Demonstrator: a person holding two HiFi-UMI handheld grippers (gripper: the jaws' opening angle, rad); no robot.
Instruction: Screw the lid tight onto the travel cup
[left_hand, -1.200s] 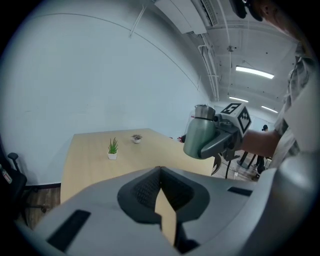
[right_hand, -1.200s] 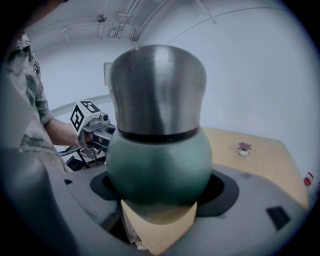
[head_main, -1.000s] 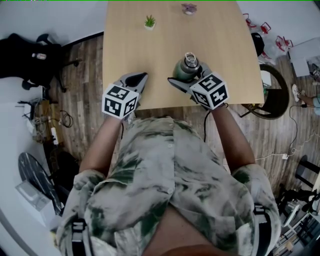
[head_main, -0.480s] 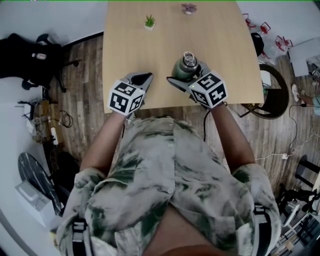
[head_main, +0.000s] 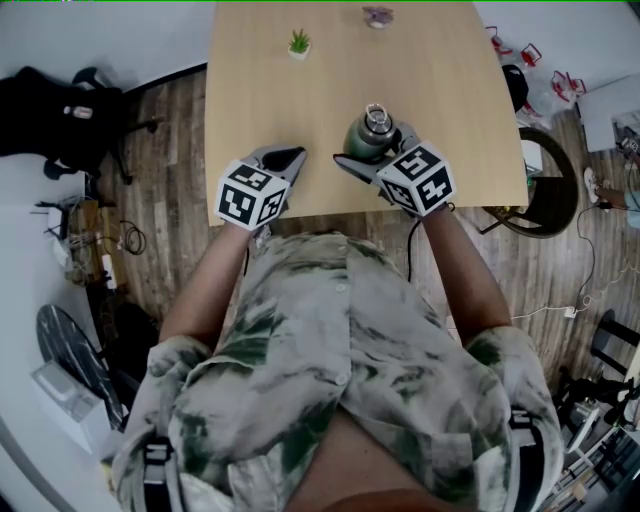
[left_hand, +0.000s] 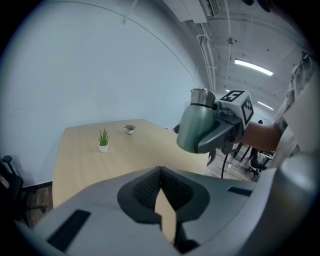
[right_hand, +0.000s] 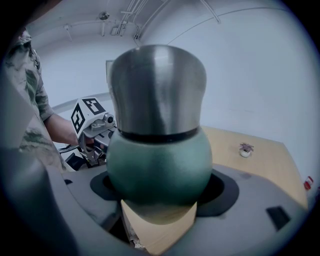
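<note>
The travel cup (head_main: 368, 140) has a dark green body (right_hand: 160, 160) and a steel lid (right_hand: 157, 90) sitting on top. My right gripper (head_main: 372, 158) is shut on the green body near the table's front edge, one jaw on each side. In the left gripper view the cup (left_hand: 196, 127) leans slightly in that grip. My left gripper (head_main: 291, 155) is to the left of the cup, apart from it, its jaws shut with nothing between them (left_hand: 160, 172). The right gripper view shows it (right_hand: 95, 125) beyond the cup's left side.
The light wooden table (head_main: 270, 110) carries a small green plant (head_main: 299, 44) in a white pot at the back left and a small dish-like pot (head_main: 378, 17) at the back edge. Chairs, cables and clutter stand on the wooden floor (head_main: 170, 150) around the table.
My left gripper has shifted a little to the right, toward the cup, then stopped. The right gripper and cup have barely moved.
</note>
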